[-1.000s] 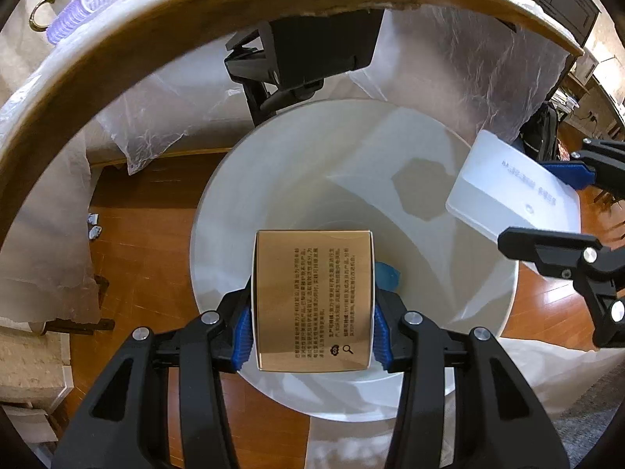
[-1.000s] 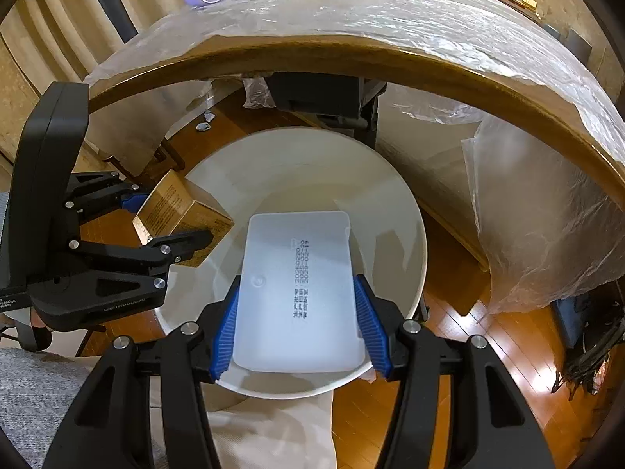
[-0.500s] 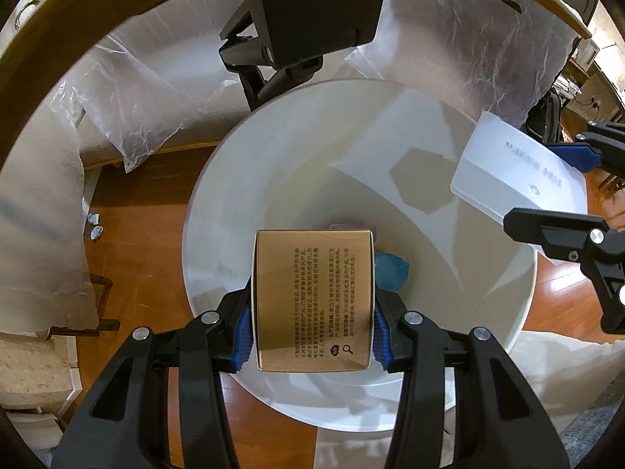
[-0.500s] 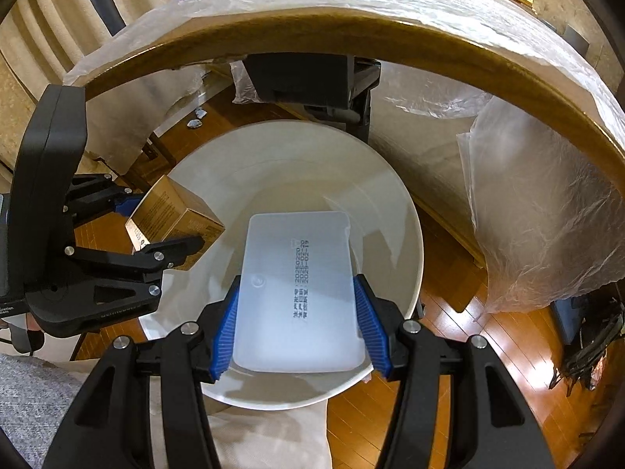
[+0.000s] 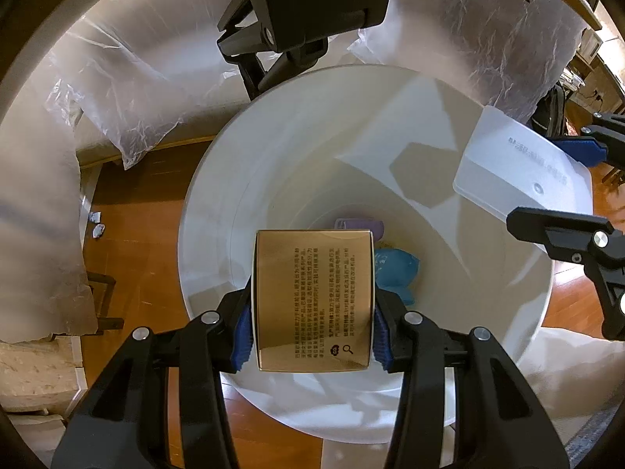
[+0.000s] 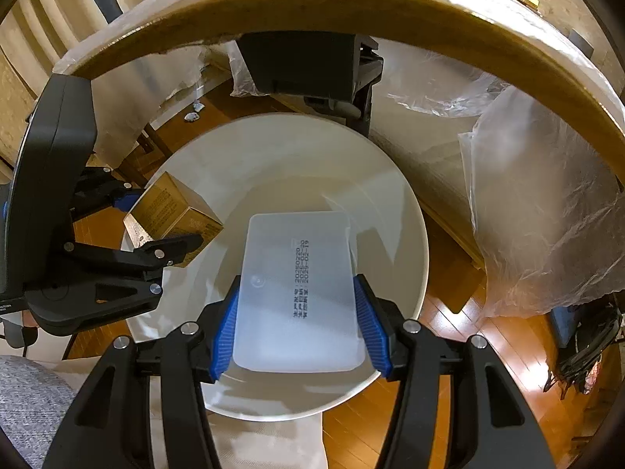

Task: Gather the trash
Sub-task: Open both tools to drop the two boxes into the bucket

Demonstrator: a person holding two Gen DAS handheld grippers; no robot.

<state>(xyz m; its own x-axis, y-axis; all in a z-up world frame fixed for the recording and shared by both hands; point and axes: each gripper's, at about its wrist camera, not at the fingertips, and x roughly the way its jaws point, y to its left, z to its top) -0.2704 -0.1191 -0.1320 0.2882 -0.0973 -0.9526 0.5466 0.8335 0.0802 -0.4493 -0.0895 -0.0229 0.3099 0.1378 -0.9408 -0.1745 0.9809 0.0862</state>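
Between the left gripper [image 5: 312, 308] jaws a gold box [image 5: 312, 301] is clamped over the white bin [image 5: 218, 203]; the right gripper [image 6: 299, 308] clamps a frosted plastic lid [image 6: 299, 293] (near the rim). Released here, the lid could catch the rim and tip out.

surface: wooden floor [image 5: 136, 273] | on it: white bin [image 5: 218, 203], small crumpled wrappers [image 5: 95, 224]
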